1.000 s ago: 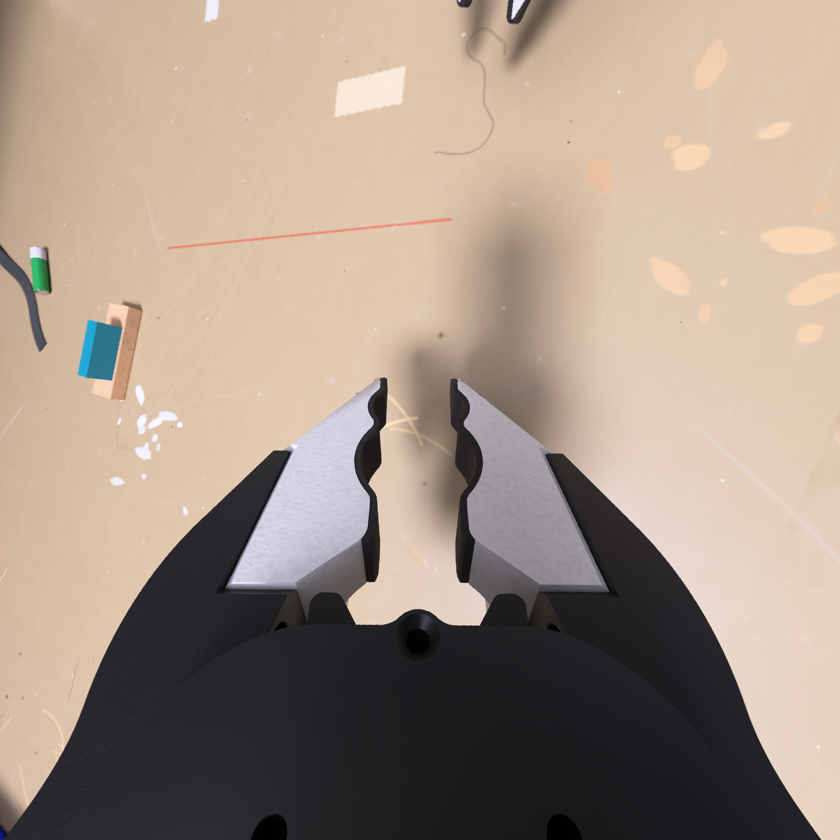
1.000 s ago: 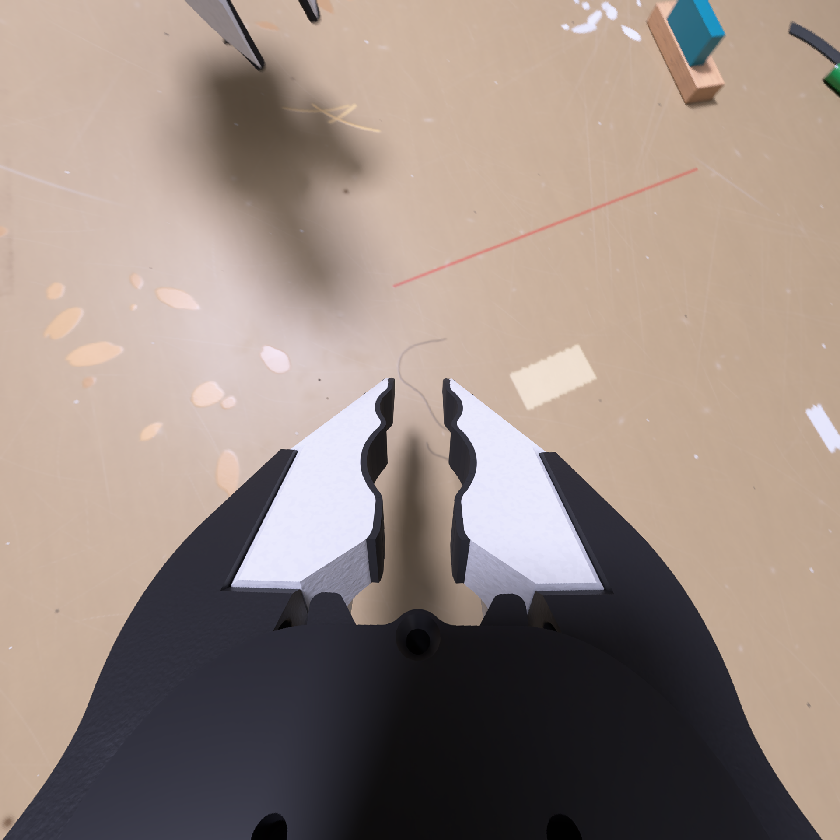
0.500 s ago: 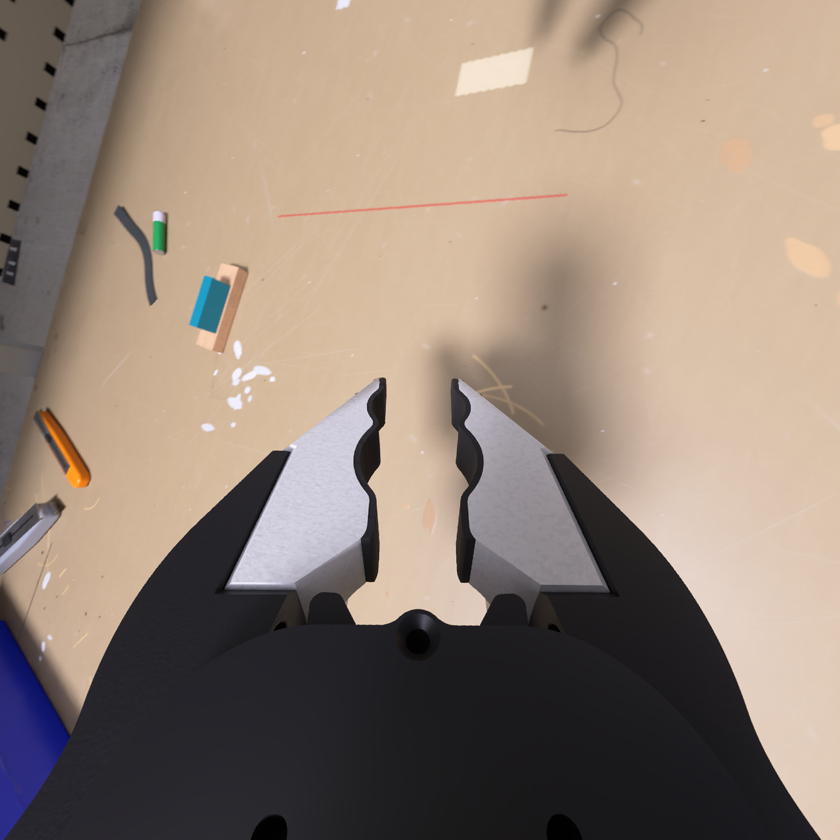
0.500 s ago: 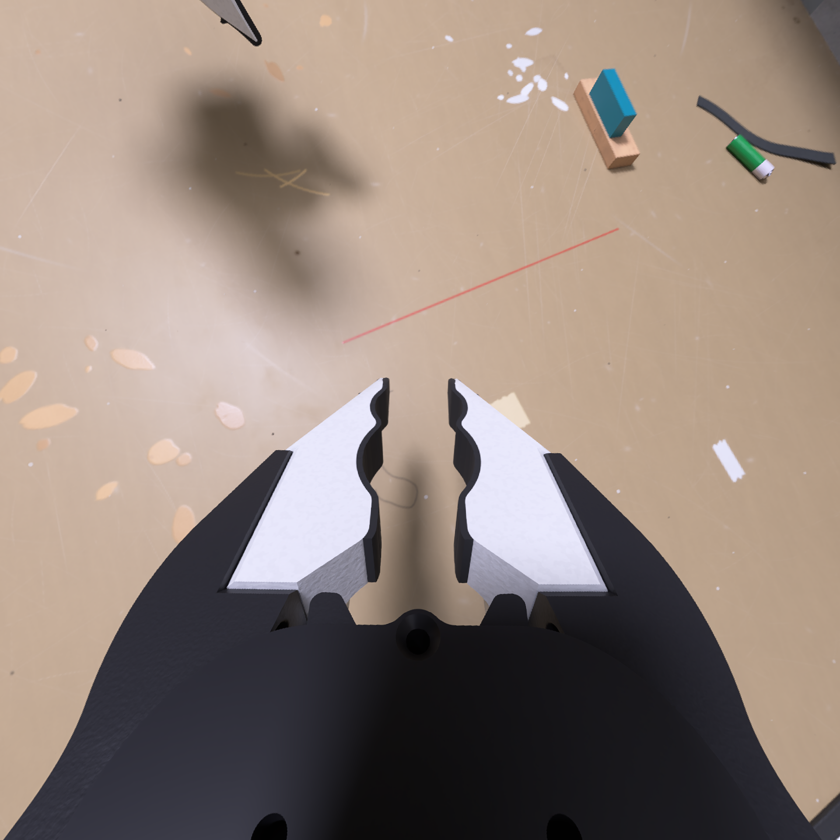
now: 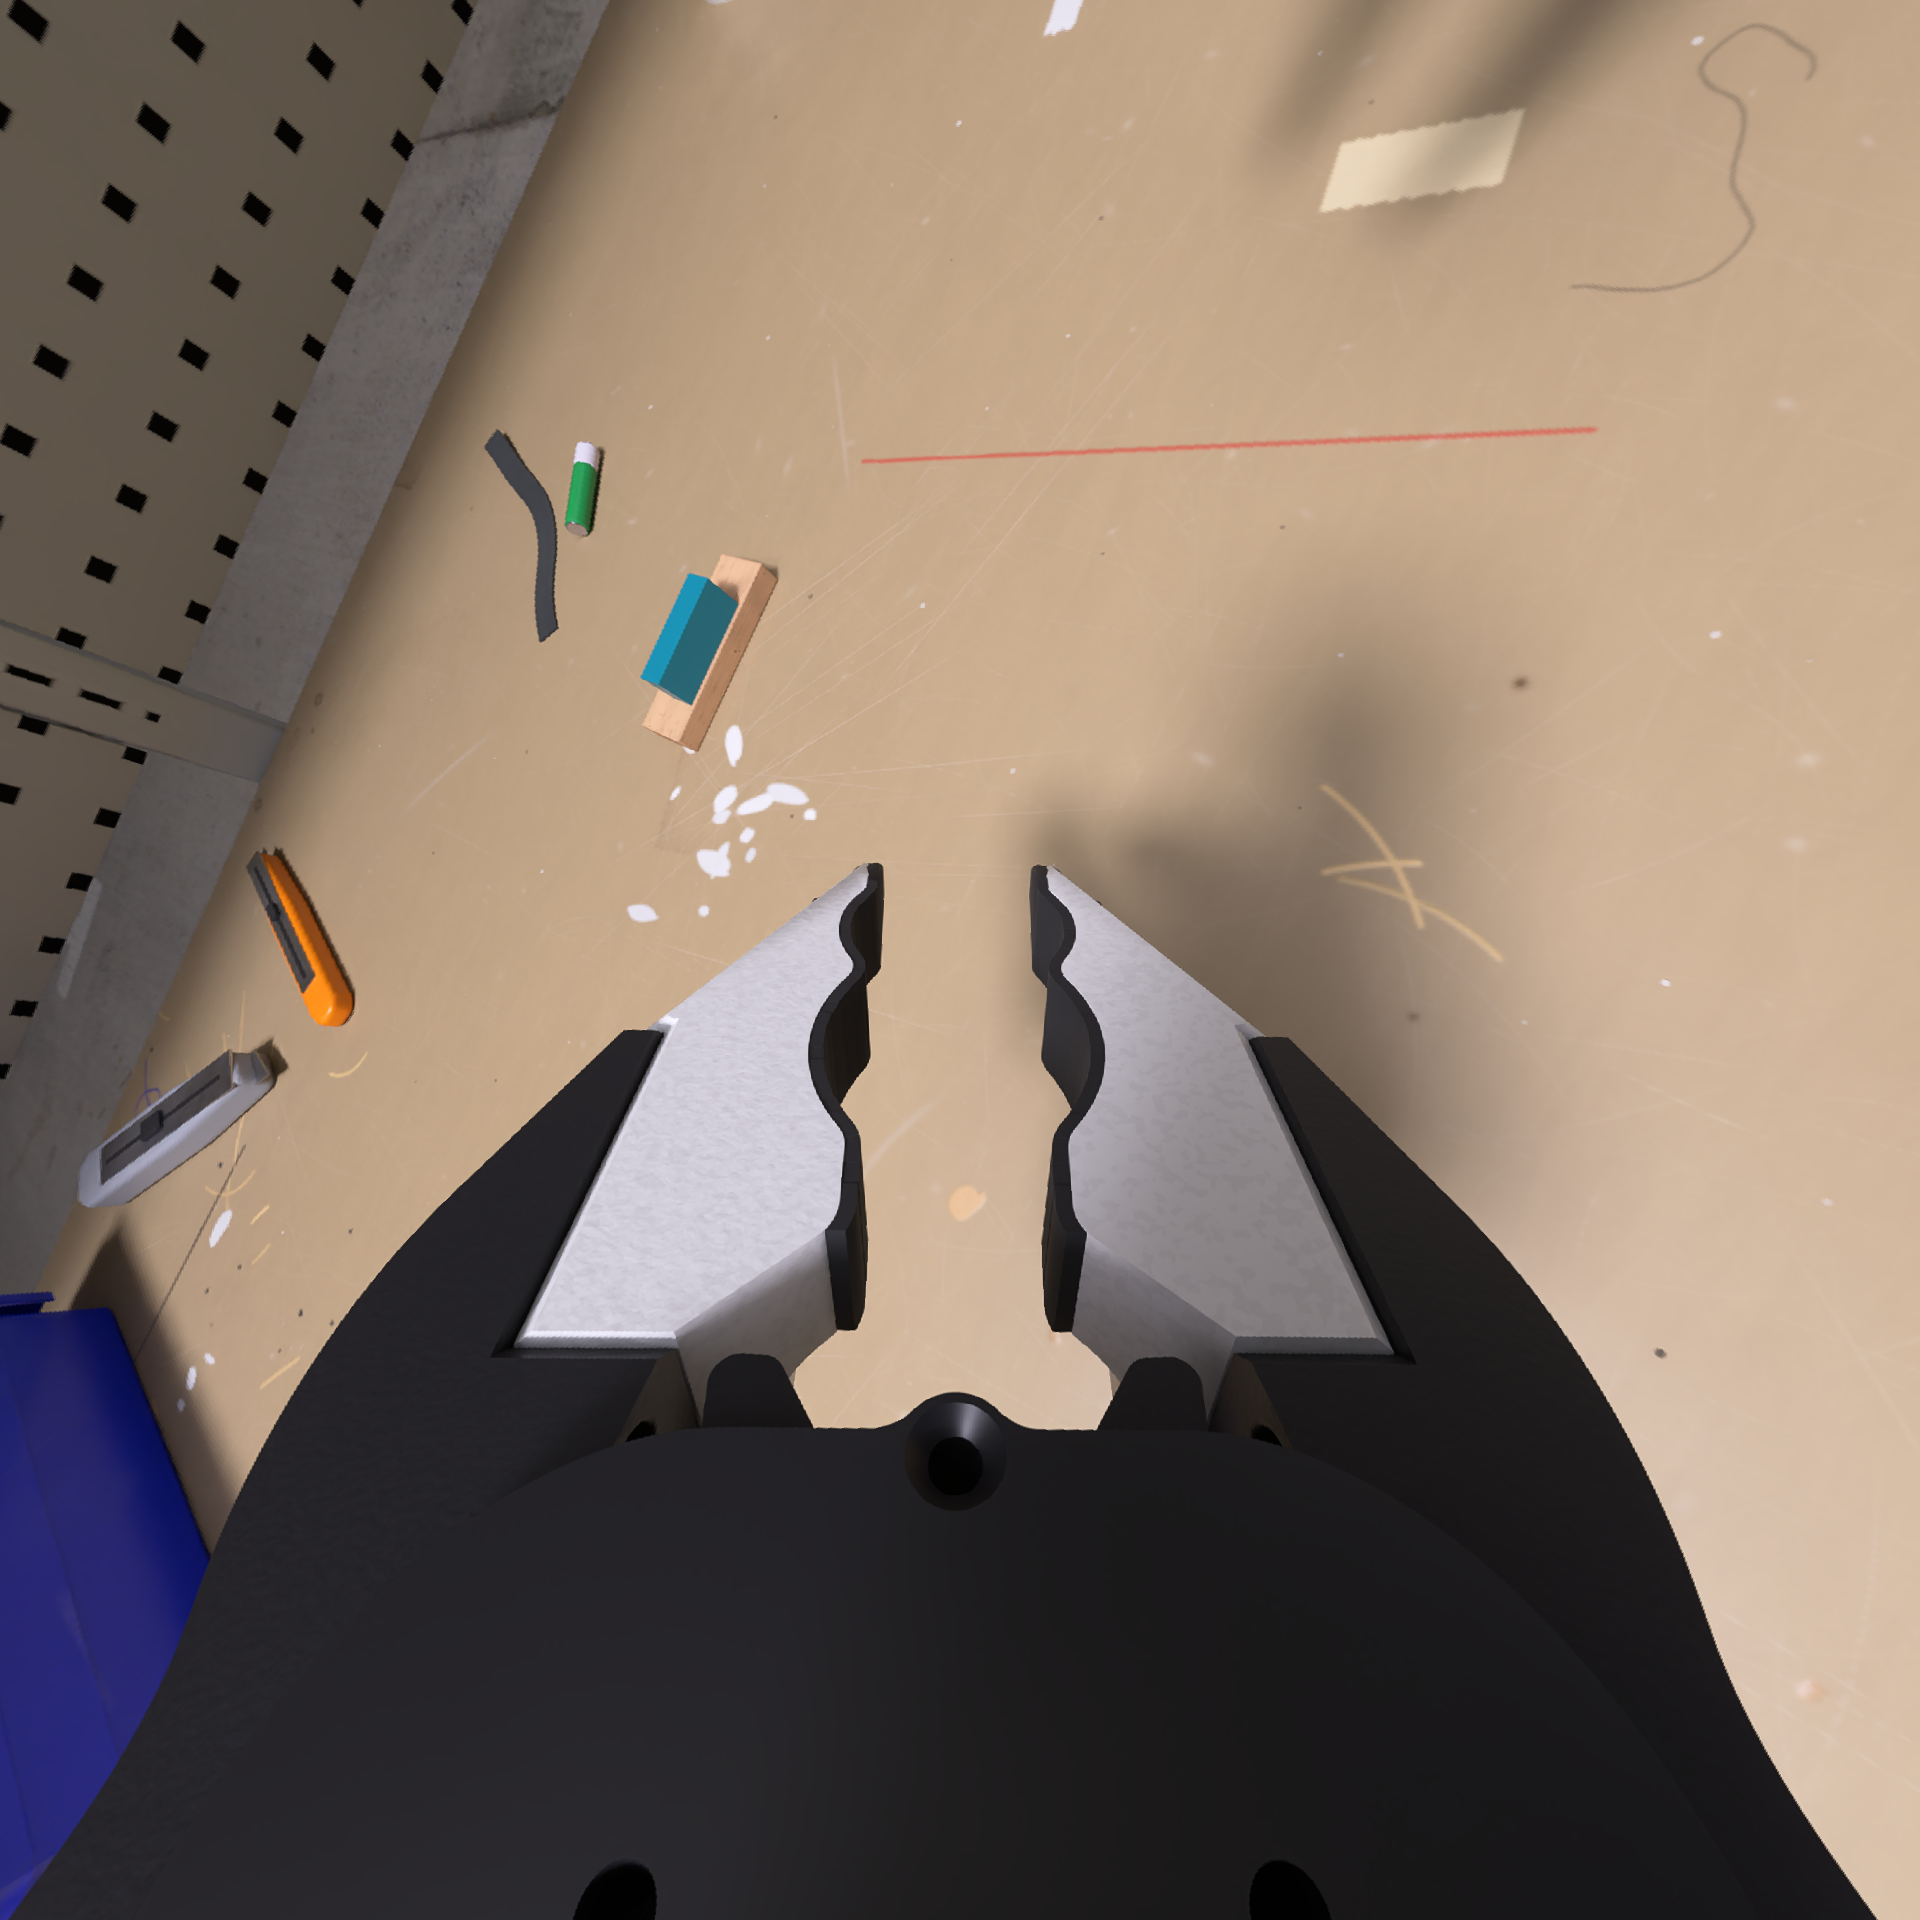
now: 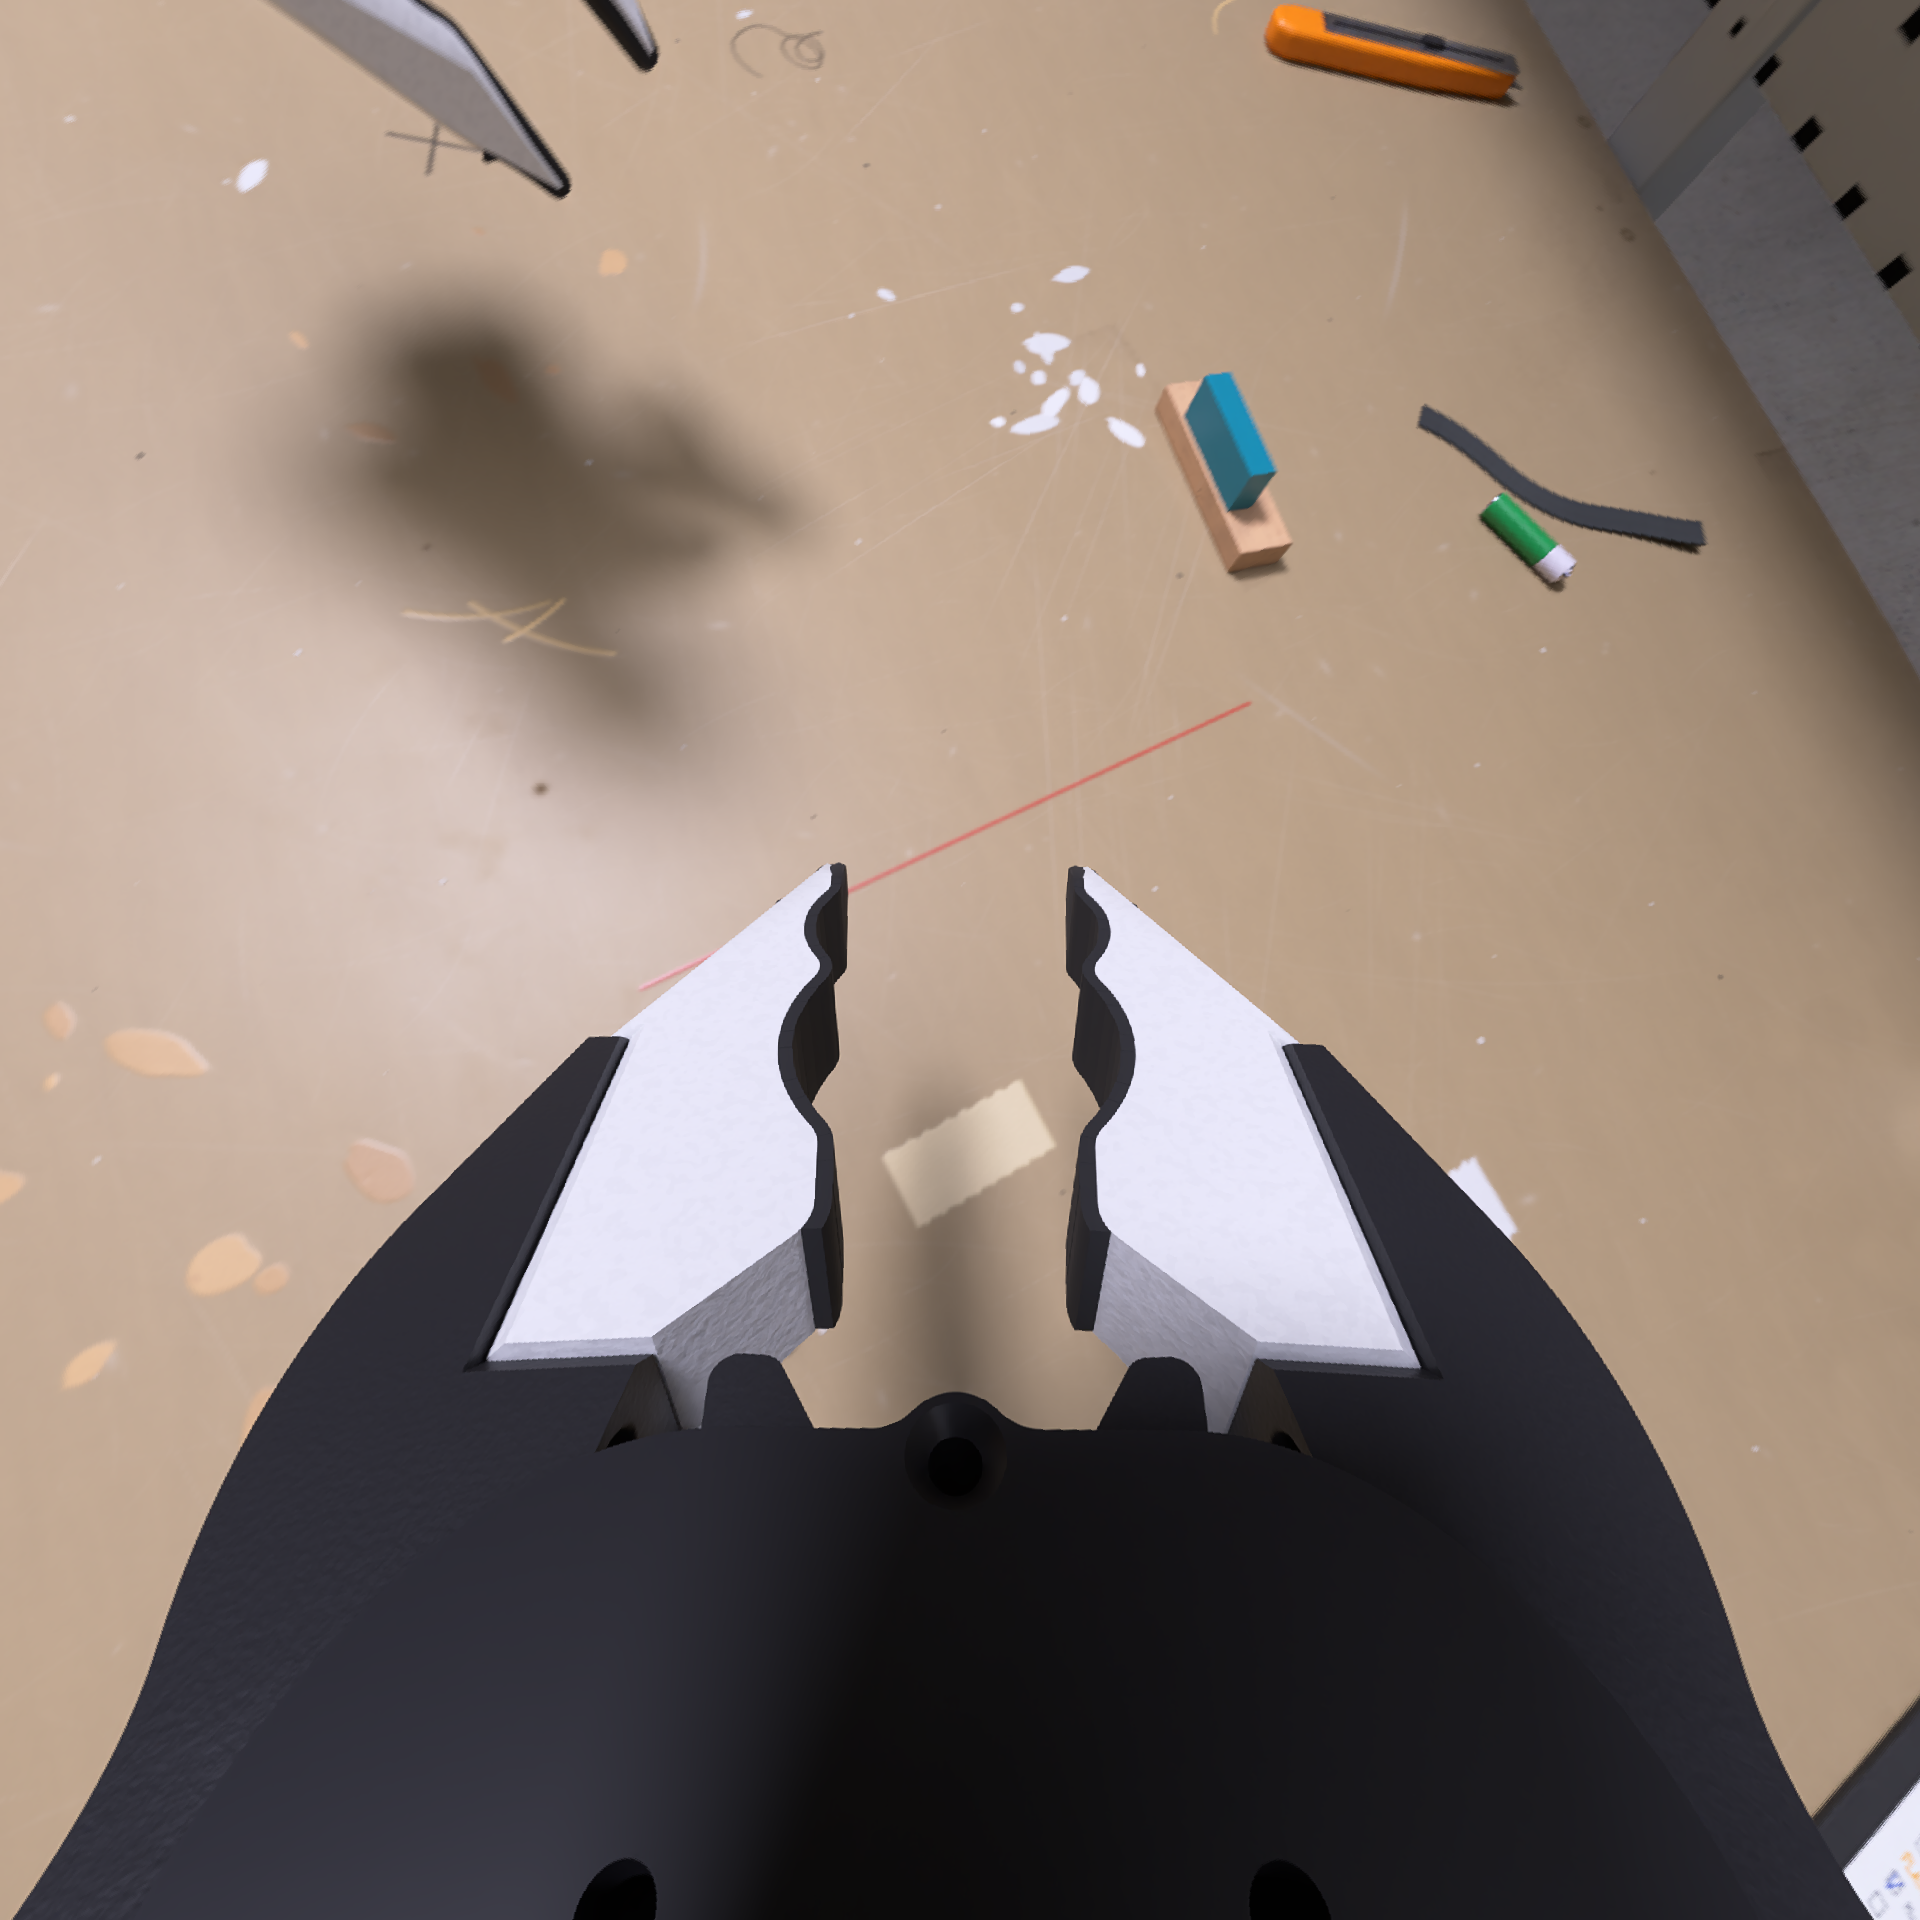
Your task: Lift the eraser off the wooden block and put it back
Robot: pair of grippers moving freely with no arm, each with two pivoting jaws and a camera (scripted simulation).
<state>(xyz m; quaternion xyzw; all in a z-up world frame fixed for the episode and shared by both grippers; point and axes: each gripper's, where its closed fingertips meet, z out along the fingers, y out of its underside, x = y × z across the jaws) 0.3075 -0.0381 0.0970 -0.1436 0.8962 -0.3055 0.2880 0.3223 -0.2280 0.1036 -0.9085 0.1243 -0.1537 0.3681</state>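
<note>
A blue eraser (image 5: 688,639) lies on a small wooden block (image 5: 727,665) on the tan bench, up and left of my left gripper (image 5: 956,873). In the right wrist view the eraser (image 6: 1231,442) and block (image 6: 1242,530) lie ahead and to the right of my right gripper (image 6: 956,873). Both grippers are open and empty, well above the bench. The left gripper's fingers (image 6: 447,83) show at the top left of the right wrist view.
A green and white tube (image 5: 583,488) and a dark strip (image 5: 535,535) lie beyond the block. An orange knife (image 5: 307,945) and a grey knife (image 5: 171,1132) lie by the pegboard wall (image 5: 156,312). A blue bin (image 5: 73,1558) stands at the lower left.
Both grippers have drawn back and turned, so the eraser and block sit nearer the middle of each view. The right gripper's jaws have opened wider.
</note>
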